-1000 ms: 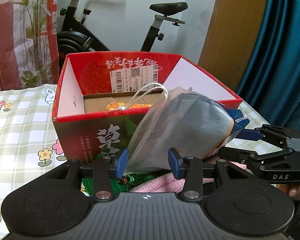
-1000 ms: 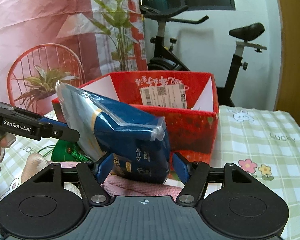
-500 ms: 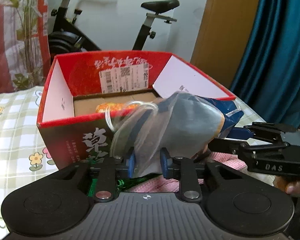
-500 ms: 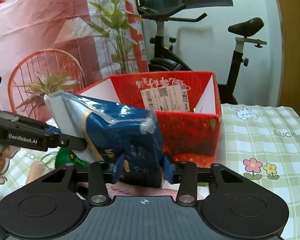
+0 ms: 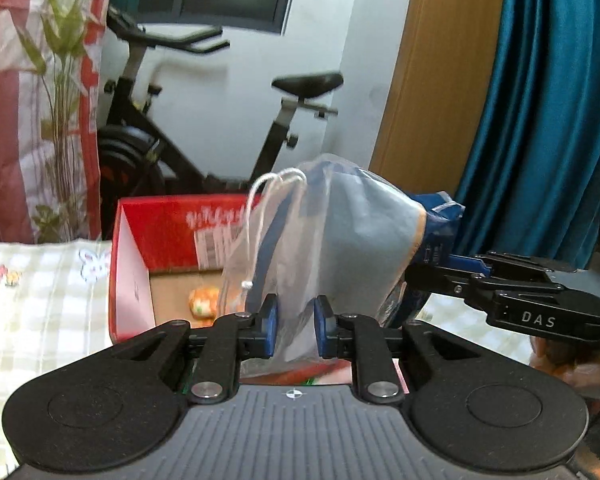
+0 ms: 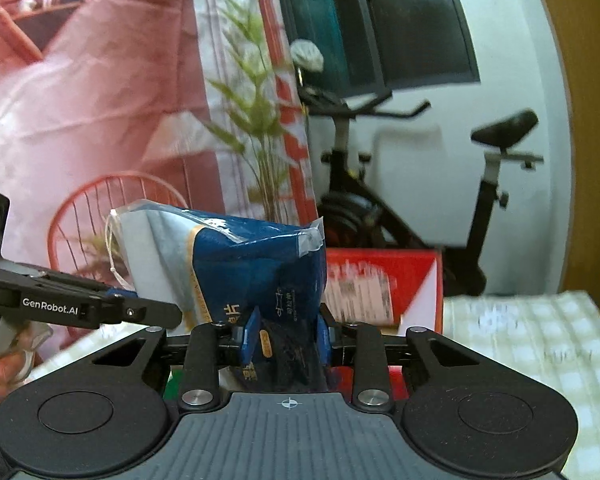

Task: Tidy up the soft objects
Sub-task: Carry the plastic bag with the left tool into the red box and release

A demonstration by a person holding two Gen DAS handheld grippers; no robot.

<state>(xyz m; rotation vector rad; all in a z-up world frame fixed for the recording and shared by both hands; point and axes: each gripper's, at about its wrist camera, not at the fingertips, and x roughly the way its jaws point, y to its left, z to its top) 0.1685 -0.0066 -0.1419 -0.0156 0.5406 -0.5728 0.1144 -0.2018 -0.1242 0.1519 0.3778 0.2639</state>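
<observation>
My left gripper (image 5: 296,326) pinches the clear end of the plastic-wrapped blue package (image 5: 340,236), jaws closing on it. My right gripper (image 6: 286,338) clamps its dark blue end (image 6: 256,268), jaws closing too. The package hangs between both, above the checked tablecloth (image 5: 40,292), before the red cardboard box (image 5: 156,220) holding an orange plush toy (image 5: 204,302).

A black exercise bike (image 5: 188,136) stands against the far white wall, a teal curtain (image 5: 540,112) hangs right, a leafy plant (image 6: 256,136) stands left.
</observation>
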